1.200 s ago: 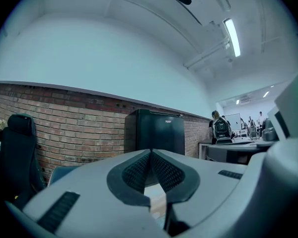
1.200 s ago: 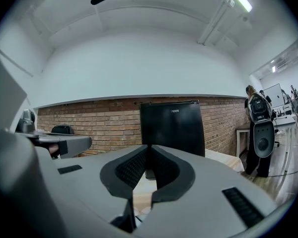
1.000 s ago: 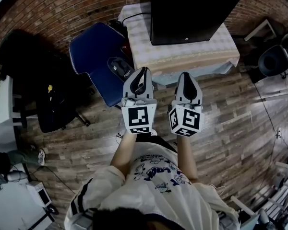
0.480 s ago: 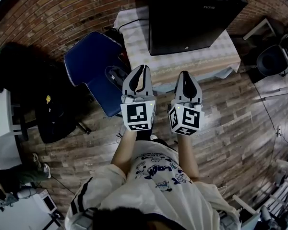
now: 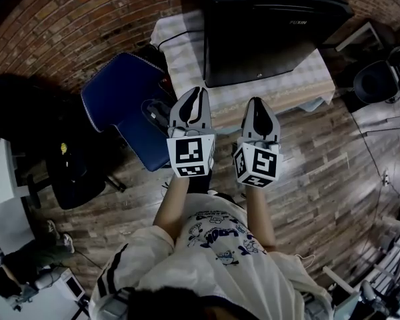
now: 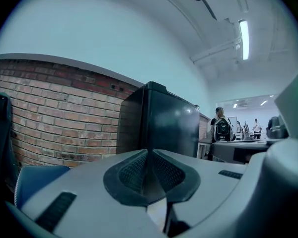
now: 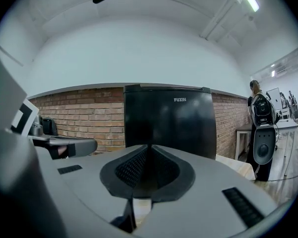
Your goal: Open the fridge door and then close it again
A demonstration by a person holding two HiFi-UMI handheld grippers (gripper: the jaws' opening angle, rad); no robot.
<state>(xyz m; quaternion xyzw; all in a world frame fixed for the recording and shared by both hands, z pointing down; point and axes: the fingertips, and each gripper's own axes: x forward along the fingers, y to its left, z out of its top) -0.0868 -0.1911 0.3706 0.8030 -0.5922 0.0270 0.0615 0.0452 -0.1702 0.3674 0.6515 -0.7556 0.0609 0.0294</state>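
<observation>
At six o'clock in the head view, the person's legs are hidden by a printed shirt [image 5: 220,235], and the shoulders are cut off by the frame edge. The left gripper [image 5: 198,91] and right gripper [image 5: 257,101] are held side by side. Both are clenched on nothing, with their ribbed dark pads pressed together. Beyond them, at twelve o'clock, a table [image 5: 187,52] is draped in pale cloth. On it the fridge [image 5: 267,32] is set, a glossy black box with its door closed and its top cropped. A padded blue chair [image 5: 120,99] is seen at ten o'clock, backed by a rough brick wall [image 5: 87,19].
</observation>
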